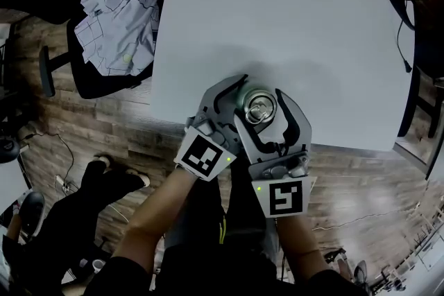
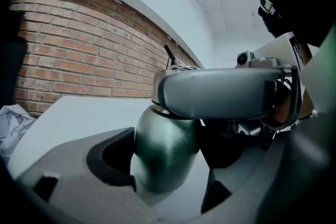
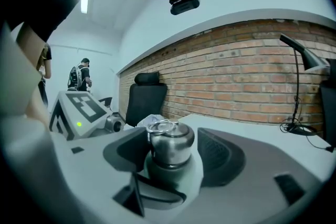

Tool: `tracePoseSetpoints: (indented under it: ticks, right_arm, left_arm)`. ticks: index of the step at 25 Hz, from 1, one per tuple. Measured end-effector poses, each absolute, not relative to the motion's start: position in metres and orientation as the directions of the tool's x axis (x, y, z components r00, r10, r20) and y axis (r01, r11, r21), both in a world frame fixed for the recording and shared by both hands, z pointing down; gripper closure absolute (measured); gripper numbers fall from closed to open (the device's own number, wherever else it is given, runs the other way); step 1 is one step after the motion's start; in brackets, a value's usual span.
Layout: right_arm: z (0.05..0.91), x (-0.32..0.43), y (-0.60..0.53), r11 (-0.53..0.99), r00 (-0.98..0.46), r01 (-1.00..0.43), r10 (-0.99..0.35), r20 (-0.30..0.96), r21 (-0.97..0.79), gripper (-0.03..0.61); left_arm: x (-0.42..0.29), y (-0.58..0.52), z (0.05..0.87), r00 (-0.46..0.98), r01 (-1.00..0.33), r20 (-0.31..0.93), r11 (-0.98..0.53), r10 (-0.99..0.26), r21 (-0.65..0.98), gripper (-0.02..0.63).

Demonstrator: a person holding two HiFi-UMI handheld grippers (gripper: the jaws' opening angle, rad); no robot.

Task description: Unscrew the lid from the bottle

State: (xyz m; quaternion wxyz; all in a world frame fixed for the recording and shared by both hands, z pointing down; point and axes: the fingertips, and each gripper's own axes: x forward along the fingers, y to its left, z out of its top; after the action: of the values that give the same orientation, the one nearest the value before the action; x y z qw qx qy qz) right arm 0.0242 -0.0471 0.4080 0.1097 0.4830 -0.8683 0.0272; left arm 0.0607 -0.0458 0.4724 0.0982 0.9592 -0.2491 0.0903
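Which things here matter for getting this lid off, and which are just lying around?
In use: bottle, lid, left claw, right claw.
Lying about: shirt, chair, cable.

Looks like an office — brick wall (image 3: 247, 81), white table (image 1: 291, 3), black swivel chair (image 3: 144, 96) at its left edge, wooden floor (image 1: 104, 138).

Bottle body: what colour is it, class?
Dark green bottle, seen best in the left gripper view.

White table (image 1: 291, 24), checked shirt (image 1: 121, 17), black chair (image 1: 97, 85)
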Motion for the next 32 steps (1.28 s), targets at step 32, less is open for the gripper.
tracePoseSetpoints:
  ticks: [32]
  right_arm:
    - [0.417, 0.014, -0.042, 0.861, -0.823, -0.509, -0.485, 0.296, -0.003, 0.314]
  left_arm:
    - [0.060, -0.047, 0.472, 0.862, -0.493, 0.218, -0.858, -0.458, 0.147, 0.244]
